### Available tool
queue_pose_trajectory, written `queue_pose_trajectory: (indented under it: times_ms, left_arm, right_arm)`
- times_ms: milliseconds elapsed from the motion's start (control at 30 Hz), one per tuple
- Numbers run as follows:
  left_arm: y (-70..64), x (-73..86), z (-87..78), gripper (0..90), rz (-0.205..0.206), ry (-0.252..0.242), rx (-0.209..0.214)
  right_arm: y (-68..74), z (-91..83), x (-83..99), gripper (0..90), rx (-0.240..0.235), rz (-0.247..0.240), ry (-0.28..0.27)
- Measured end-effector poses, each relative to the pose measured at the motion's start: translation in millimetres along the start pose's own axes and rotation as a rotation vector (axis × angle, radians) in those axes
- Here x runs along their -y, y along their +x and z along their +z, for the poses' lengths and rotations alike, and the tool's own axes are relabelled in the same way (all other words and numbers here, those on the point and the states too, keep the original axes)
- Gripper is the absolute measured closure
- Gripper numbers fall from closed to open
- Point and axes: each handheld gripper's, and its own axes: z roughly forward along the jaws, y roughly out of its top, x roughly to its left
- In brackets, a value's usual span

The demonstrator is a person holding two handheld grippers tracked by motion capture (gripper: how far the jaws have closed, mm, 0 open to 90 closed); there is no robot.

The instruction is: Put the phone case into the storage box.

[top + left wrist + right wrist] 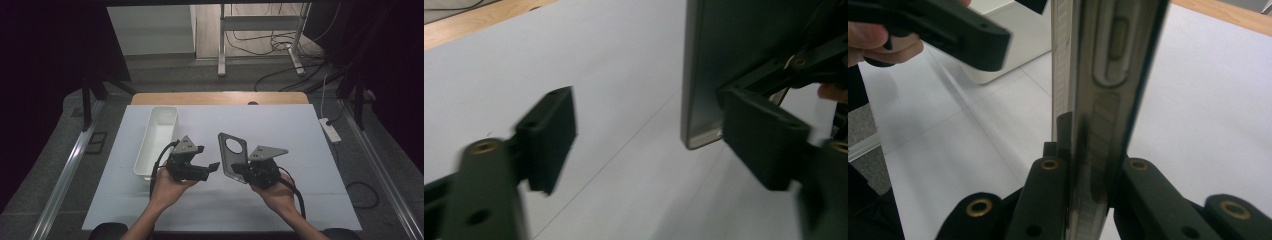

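The right claw pinches the lower edge of a flat, dark grey metal plate with rounded corners and a round hole near its top, holding it upright above the white desk. The left claw, jaws spread, sits just beside the plate. A long white rectangular plastic tray rests on the desk at left.

High view looking forward and down over the whole counter, left gripper view close, facing right across it, right gripper view close, facing left, all sharing the grey plate edge-on.
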Motion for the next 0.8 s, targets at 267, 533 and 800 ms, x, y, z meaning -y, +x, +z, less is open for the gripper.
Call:
queue_pose_trajectory:
  times_ms: [267, 533, 800]
  left_arm:
    - [-3.9, -1.7, 3.1, 59.1, -0.02, 0.001, 0.012]
    - [-5.3, -2.4, 5.7, 77.7, -0.058, 0.008, 0.036]
    - [-12.0, -2.8, 6.6, 88.7, -0.104, 0.025, -0.015]
  right_arm:
    - [5.7, 7.1, 0.4, 85.6, -0.002, -0.005, 0.006]
    - [9.8, 10.8, 0.2, 85.5, 0.003, -0.009, 0.006]
    - [13.6, 17.7, 1.9, 70.1, -0.033, 0.003, 0.019]
